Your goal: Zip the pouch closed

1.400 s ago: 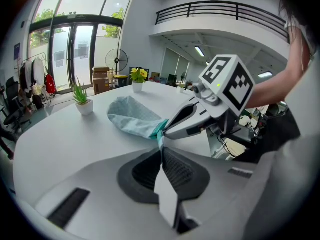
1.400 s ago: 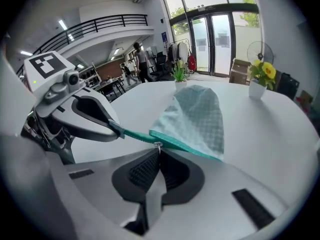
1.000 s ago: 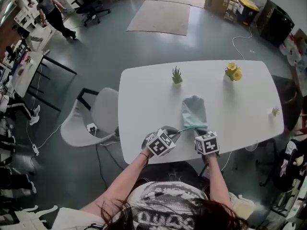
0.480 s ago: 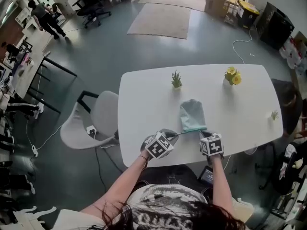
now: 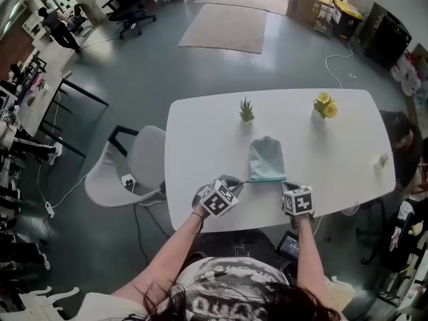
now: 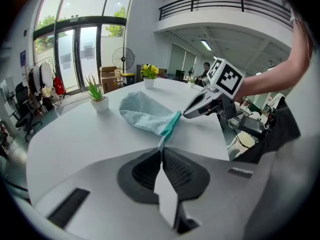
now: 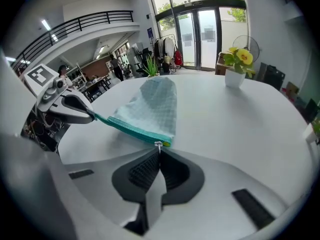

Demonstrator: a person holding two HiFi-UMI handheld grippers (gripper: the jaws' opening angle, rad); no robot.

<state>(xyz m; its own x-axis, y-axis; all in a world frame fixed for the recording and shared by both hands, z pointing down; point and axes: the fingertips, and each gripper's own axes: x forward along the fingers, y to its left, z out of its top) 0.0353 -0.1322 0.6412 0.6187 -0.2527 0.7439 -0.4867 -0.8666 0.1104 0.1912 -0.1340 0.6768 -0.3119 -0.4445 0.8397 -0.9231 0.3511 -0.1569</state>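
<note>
The big white tabletop (image 5: 200,126) has the pale blue pouch (image 5: 266,160) lying near its front edge, between the two tongs. The left tongs (image 6: 161,151) are pinched tight on one end of the green zip strip (image 7: 130,127), and the right tongs (image 7: 159,149) are pinched tight on the little zip pull (image 7: 158,144) at the other end, so the zip looks nearly done. To finish well, I think the left should hold firm while the right tugs gently, straight along the strip.

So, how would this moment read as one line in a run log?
pouch: on table, zipper stretched between grippers | left gripper: shut on pouch end | right gripper: shut on zipper pull
</note>
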